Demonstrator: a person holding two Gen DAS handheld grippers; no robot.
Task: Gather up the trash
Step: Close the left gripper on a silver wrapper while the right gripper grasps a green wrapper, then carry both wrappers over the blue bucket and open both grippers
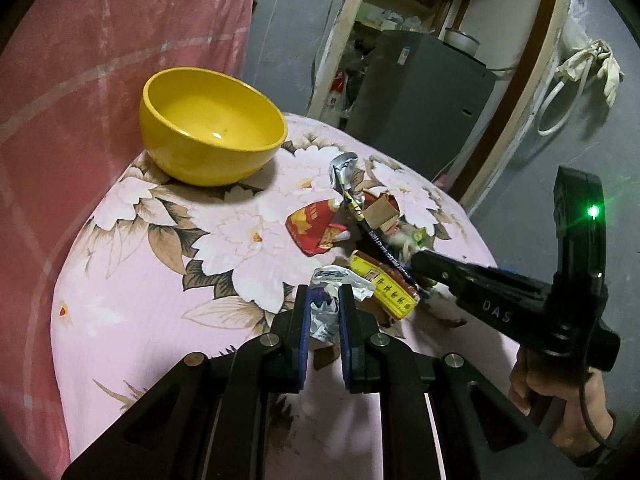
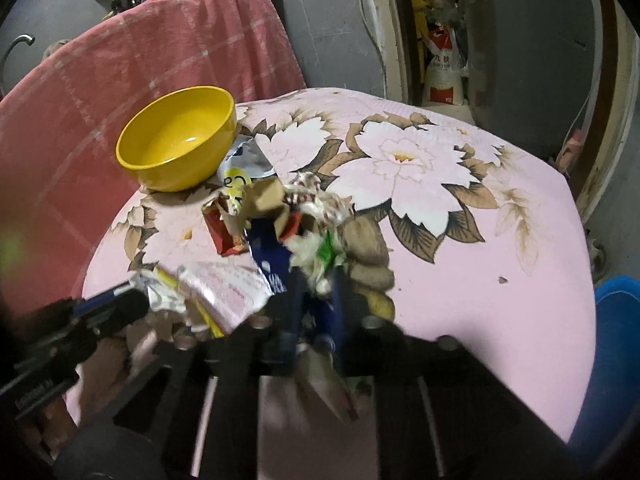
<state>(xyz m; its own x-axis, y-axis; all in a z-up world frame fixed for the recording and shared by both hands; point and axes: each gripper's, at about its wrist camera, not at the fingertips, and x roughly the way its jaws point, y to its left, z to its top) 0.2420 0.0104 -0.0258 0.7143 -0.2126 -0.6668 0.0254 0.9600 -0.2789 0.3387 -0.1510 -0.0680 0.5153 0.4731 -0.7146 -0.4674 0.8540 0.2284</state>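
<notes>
A desk draped in a pink floral cloth [image 1: 160,280] fills both views, with a red checked blanket [image 1: 100,40] rising at its far left. A yellow bowl [image 1: 212,128], apparently empty, stands at the far left of the desk, and the rim of a blue bin [image 2: 616,320] shows at the near right edge. Between them, mid-desk, lies the trash: a heap of wrappers [image 1: 368,224] including a red packet [image 1: 316,224], a yellow carton [image 1: 384,284] and a scrap of cardboard.

The collecting step looks to be under way, with both tools working the pile at once. The left gripper [image 1: 325,308] reaches forward from the near edge, its jaws clenched on a crumpled white wrapper [image 1: 326,300]. The right gripper [image 2: 316,296] comes in low from the right, the hand visible on its grip, and its jaws are closed on a white-and-green wad [image 2: 320,256] at the near end of the heap; that view is motion-blurred.

The next move probably calls for lifting each catch clear without dragging neighbours, then carrying it to a container, either bowl or bin.
</notes>
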